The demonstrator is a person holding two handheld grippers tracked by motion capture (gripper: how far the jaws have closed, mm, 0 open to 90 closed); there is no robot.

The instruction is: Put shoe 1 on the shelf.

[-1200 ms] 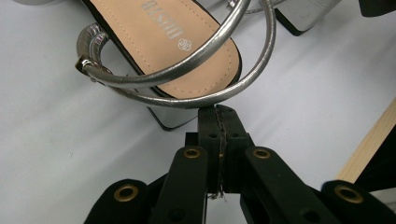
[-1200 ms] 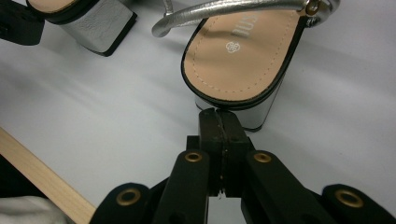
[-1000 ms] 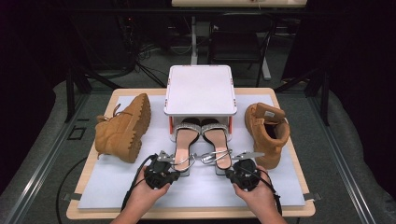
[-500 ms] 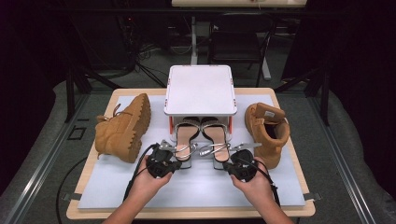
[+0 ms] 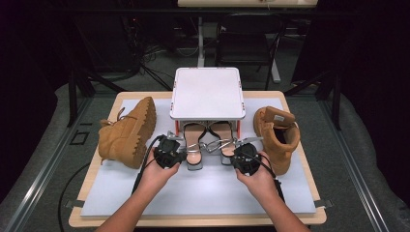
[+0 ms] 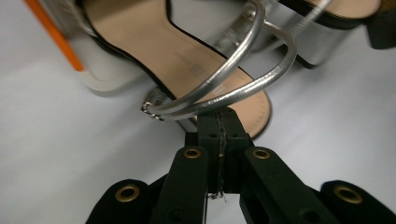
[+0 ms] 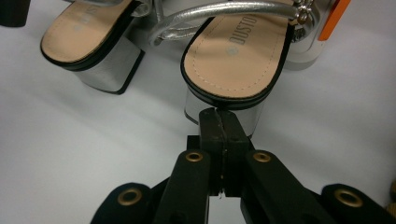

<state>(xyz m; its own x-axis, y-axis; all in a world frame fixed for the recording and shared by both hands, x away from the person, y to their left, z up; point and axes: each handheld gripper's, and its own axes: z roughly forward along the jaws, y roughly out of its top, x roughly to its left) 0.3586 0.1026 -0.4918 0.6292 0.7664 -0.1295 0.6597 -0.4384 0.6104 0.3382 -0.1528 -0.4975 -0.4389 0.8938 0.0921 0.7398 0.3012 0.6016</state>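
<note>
Both pairs of fingers closed, the left gripper [image 5: 180,151] and right gripper [image 5: 241,153] sit just behind the sandals' [image 5: 209,140] heels, pointing toward the tabletop's far edge.

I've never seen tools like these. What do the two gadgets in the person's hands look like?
Each hand holds a compact black device: the left gripper and the right gripper. From each, two black jaws run forward side by side, on linkage arms dotted with brass-coloured rivets. Thin silvery metal parts stick out at the front of the housings. A black cable trails from the left one. The forearms are bare, with no sleeves.
</note>
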